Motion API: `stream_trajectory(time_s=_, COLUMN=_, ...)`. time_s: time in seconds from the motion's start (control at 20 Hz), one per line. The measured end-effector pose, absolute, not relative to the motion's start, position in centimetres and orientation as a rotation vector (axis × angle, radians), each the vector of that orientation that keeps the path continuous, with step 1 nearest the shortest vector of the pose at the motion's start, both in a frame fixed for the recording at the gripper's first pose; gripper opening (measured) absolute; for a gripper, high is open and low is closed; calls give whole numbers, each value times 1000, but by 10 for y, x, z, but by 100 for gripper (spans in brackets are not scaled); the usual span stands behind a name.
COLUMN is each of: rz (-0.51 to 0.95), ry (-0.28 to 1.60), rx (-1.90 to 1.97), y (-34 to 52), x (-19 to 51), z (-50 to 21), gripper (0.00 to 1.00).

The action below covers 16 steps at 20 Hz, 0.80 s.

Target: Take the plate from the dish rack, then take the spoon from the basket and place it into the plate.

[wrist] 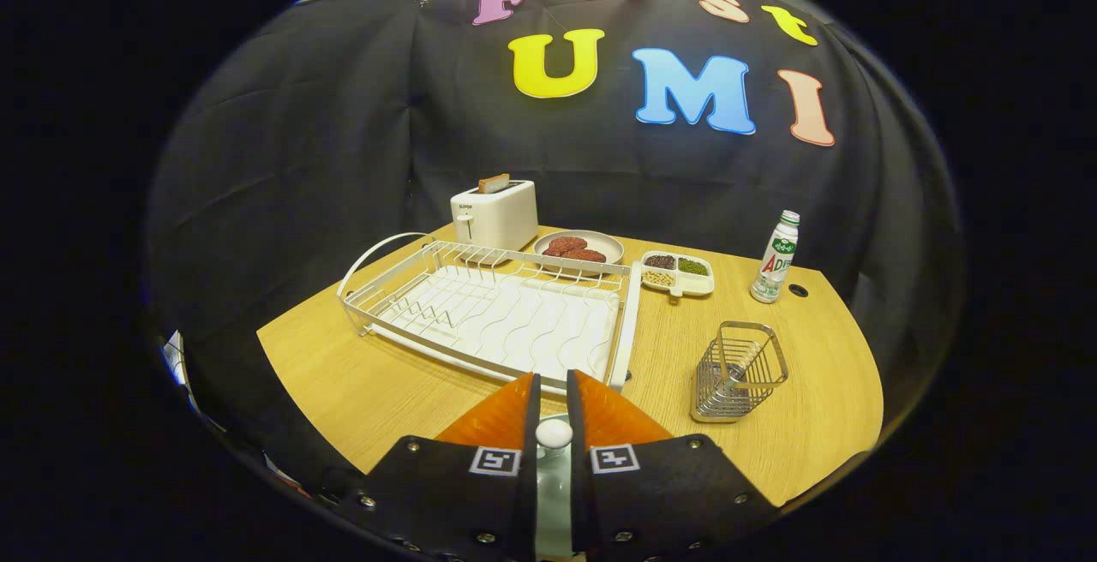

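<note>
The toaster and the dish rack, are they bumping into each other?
Cannot tell. In the gripper view the toaster stands right behind the dish rack, whose back wires overlap its base, hiding any gap. The gripper pinches a white spoon handle.

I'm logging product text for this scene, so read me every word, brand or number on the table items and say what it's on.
Toaster: a small mark on its front, too small to read.
Bottle: a printed label, too blurred to read reliably.
Gripper, fingers shut on the spoon: square coded tags, no words.
</note>
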<state>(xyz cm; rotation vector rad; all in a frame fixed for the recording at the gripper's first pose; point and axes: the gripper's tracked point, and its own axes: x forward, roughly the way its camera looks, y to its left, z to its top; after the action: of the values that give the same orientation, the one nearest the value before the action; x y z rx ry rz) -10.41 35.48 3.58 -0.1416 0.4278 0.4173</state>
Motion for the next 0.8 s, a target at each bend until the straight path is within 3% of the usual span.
stream_trajectory(time_s=0.1, rz=427, ry=449, rx=-180, y=350, x=-104, z=32, gripper=21)
stream_trajectory(time_s=0.15, rz=411, ry=443, rx=-198, y=342, x=-101, z=36, gripper=35)
stream_trajectory(time_s=0.8, rz=111, ry=34, rx=-54, y=195, x=-93, z=249, gripper=36)
